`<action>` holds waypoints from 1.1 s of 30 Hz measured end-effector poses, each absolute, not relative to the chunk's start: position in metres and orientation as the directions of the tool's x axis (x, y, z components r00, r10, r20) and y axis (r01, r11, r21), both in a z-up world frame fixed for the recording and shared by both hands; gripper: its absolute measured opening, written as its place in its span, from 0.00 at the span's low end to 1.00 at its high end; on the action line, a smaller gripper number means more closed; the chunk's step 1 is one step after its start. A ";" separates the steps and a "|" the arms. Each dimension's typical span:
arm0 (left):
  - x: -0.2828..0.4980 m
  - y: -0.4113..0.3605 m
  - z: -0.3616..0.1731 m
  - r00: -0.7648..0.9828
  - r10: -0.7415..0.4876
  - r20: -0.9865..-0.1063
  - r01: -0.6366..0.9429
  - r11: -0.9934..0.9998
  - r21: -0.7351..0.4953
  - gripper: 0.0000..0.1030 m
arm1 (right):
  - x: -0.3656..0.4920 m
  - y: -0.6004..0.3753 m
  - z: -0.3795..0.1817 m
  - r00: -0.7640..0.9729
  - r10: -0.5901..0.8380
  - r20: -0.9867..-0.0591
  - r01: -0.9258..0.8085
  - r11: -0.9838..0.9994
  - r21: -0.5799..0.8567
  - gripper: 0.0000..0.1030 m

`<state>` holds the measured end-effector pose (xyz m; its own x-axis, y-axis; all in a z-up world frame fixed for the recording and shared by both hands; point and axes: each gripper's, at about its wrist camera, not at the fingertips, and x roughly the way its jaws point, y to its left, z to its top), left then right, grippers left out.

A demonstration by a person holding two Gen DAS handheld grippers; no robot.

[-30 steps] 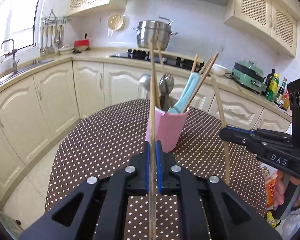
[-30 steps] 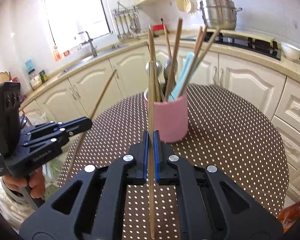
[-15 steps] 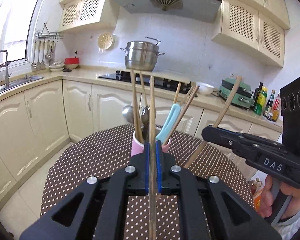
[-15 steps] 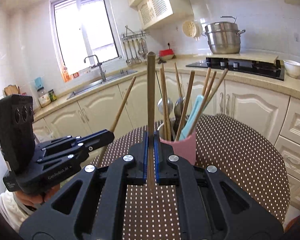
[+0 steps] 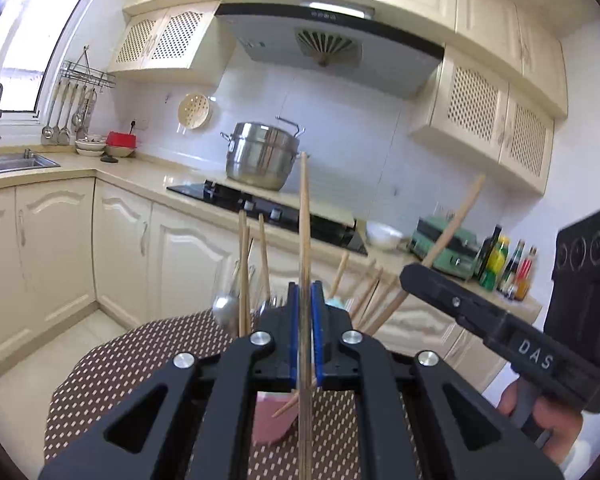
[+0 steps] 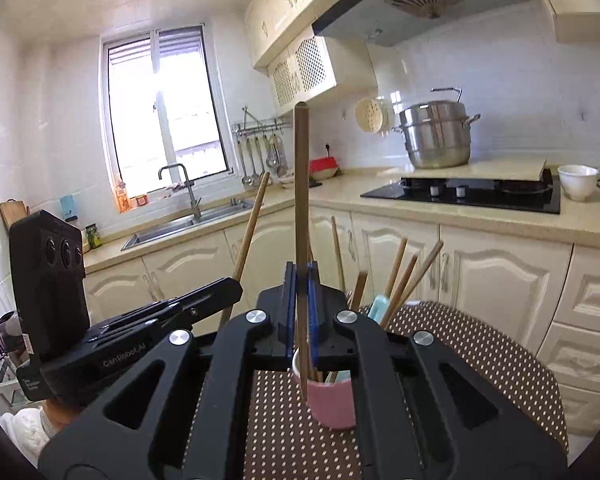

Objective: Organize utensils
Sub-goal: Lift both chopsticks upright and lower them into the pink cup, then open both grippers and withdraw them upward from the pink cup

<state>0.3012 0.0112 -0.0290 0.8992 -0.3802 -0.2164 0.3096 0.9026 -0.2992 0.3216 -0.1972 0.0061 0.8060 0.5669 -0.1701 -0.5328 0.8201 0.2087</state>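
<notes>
Brown polka-dot table (image 6: 480, 360) sits near both cameras, with the pink utensil cup (image 6: 334, 404) on it, stuffed with chopsticks, spoons and a teal handle. Left gripper (image 5: 305, 344) is pinched tight on one upright wooden chopstick (image 5: 304, 220). Right gripper (image 6: 301, 312) is clamped on a darker chopstick (image 6: 301, 184), right over the cup.

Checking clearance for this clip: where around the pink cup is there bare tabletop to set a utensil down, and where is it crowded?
Bare dotted tablecloth lies right of the pink cup, out to the table's edge, and in front of the cup toward the camera. The cup itself is crowded with chopsticks and spoons, and the left gripper and right gripper, each clamping a chopstick, hang close over it.
</notes>
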 end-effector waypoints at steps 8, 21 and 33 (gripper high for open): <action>0.329 0.010 -0.023 0.930 -0.356 -0.094 0.313 0.898 -0.310 0.06 | 0.339 -0.204 0.018 0.814 0.568 -0.124 -0.540 0.818 0.198 0.06; 0.357 -0.008 -0.027 0.962 -0.265 0.067 0.274 0.931 -0.241 0.06 | 0.355 -0.205 0.031 0.803 0.587 -0.102 -0.560 0.803 0.204 0.06; 0.368 -0.015 -0.054 0.972 -0.218 0.088 0.231 0.953 -0.194 0.06 | 0.363 -0.197 0.009 0.794 0.587 -0.160 -0.554 0.806 0.211 0.06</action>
